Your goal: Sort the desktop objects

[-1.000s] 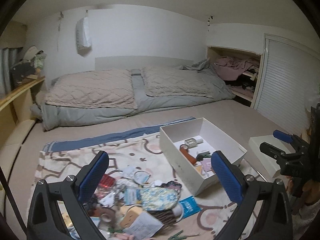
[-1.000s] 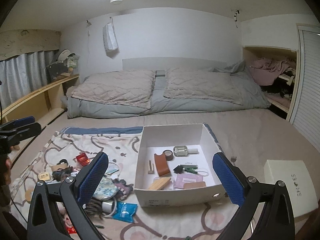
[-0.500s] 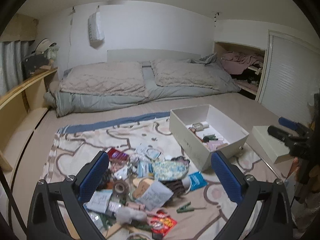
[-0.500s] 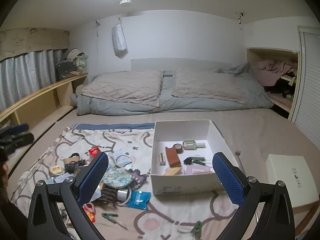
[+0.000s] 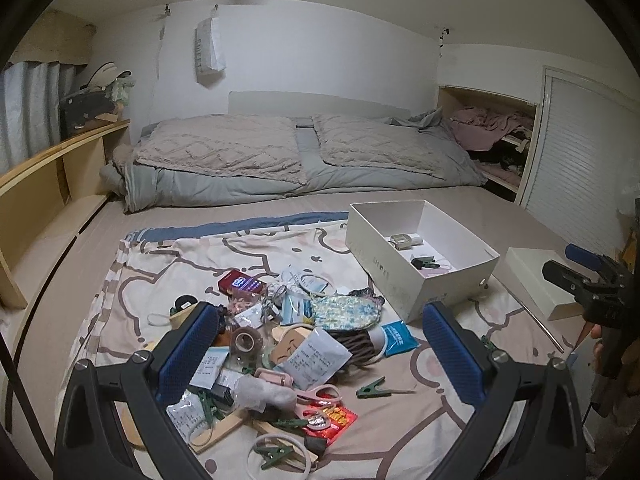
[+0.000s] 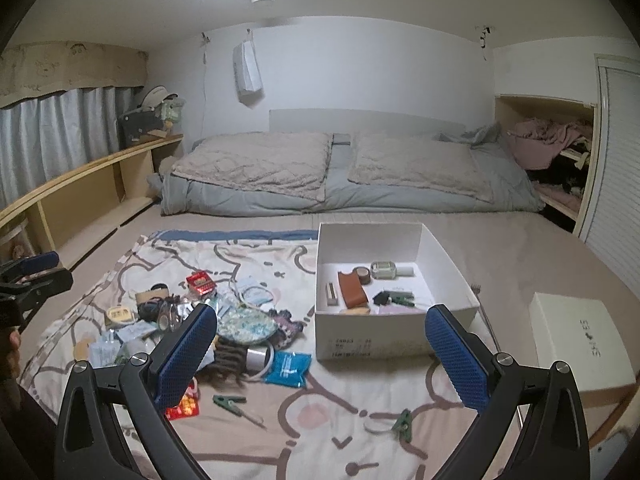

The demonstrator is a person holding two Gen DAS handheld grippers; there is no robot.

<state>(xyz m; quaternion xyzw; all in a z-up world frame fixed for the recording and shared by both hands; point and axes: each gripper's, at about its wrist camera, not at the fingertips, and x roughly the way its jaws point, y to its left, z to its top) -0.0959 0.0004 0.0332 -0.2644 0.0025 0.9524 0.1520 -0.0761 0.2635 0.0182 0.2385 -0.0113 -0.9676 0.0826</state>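
Note:
A heap of small items lies on a patterned blanket: a tape roll, a floral pouch, a blue packet, a red box and green pegs. My left gripper hovers open above the heap, holding nothing. To the right stands an open white shoe box with several items inside, among them a brown case. My right gripper hangs open in front of the box and the heap, also holding nothing.
The box lid lies right of the box by the mattress edge. A fork rests beside the box. Folded quilts fill the back, a wooden shelf runs along the left, and a closet door stands at the right.
Both grippers have drawn back and up from the blanket, so more of the heap and its near pegs shows. Both stay open and hold nothing.

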